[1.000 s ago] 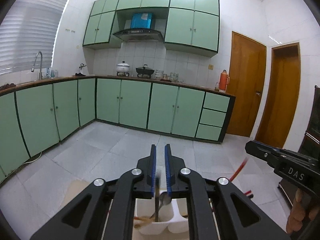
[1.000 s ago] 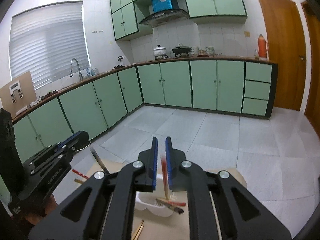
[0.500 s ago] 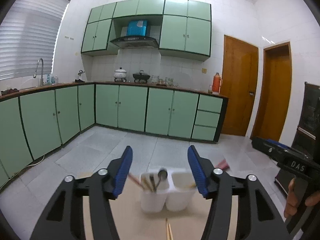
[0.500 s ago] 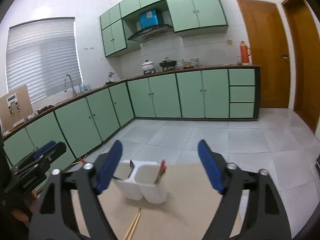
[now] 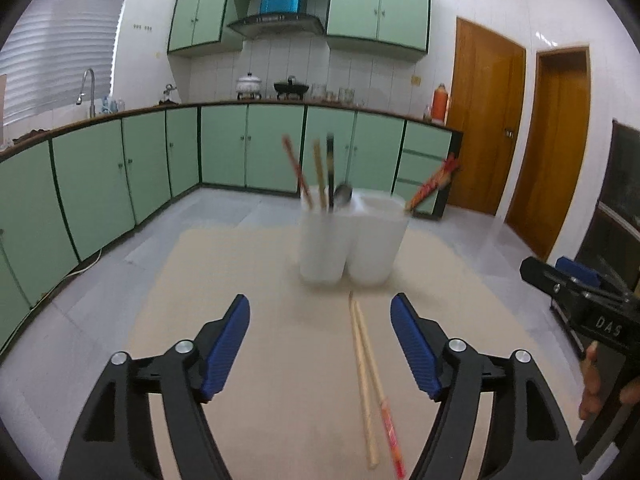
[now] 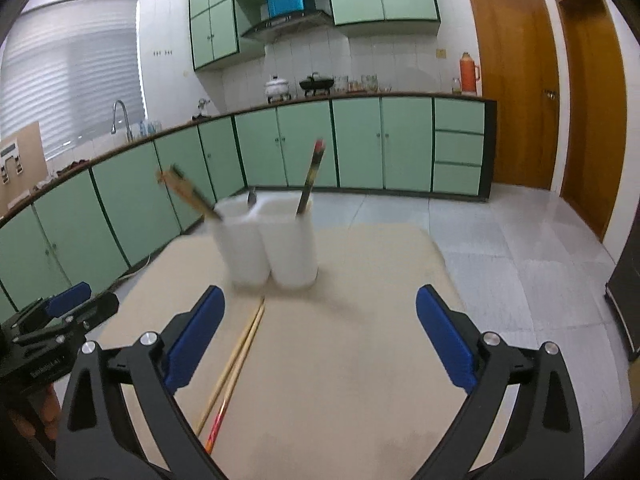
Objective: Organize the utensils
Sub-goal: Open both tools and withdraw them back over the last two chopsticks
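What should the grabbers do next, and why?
Probably lower the left gripper onto the two chopsticks lying loose on the table and close on them. Both grippers are open and empty, their jaws having just been opening, and the white holder already has utensils standing in it. Only that pair is left out, and it lies between the left gripper's jaws.

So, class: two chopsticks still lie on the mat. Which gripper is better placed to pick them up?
Probably the left gripper: the chopsticks lie between its open jaws, while they lie outside the right gripper, near its left finger.
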`<move>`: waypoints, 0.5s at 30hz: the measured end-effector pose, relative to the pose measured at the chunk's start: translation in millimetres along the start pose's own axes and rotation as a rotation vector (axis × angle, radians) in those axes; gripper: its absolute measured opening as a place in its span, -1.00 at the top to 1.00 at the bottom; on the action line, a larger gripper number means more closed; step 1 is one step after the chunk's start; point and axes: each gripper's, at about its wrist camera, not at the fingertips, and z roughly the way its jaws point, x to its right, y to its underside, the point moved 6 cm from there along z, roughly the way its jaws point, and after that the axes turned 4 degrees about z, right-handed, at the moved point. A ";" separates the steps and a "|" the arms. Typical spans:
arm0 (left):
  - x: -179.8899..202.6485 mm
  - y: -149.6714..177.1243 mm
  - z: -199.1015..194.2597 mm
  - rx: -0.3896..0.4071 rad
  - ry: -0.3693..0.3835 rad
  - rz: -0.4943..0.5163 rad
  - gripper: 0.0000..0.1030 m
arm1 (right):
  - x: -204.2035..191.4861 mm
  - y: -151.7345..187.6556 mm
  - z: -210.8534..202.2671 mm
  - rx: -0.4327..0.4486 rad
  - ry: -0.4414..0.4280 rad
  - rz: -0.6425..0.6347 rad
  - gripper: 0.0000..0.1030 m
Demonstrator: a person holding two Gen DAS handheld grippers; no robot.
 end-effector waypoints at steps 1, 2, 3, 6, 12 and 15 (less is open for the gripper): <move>-0.8 7.2 0.4 -0.011 -0.002 -0.001 -0.40 | -1.0 5.9 -0.3 -0.005 -0.002 0.003 -0.82; -1.5 15.7 0.3 -0.024 -0.004 -0.001 -0.40 | -2.6 16.3 -0.7 -0.013 0.002 0.009 -0.82; -2.2 24.5 0.0 -0.034 -0.007 -0.001 -0.40 | -3.0 21.5 -0.8 -0.019 0.005 0.013 -0.82; -6.9 49.4 -0.7 -0.066 -0.020 0.001 -0.40 | -8.3 43.1 -1.0 -0.039 0.011 0.021 -0.82; -16.0 75.9 -5.0 -0.085 -0.047 0.000 -0.40 | -20.6 77.9 -1.1 -0.074 0.025 0.013 -0.82; -22.3 83.6 -9.2 -0.088 -0.056 0.005 -0.40 | -30.2 91.0 -2.0 -0.078 0.027 0.009 -0.75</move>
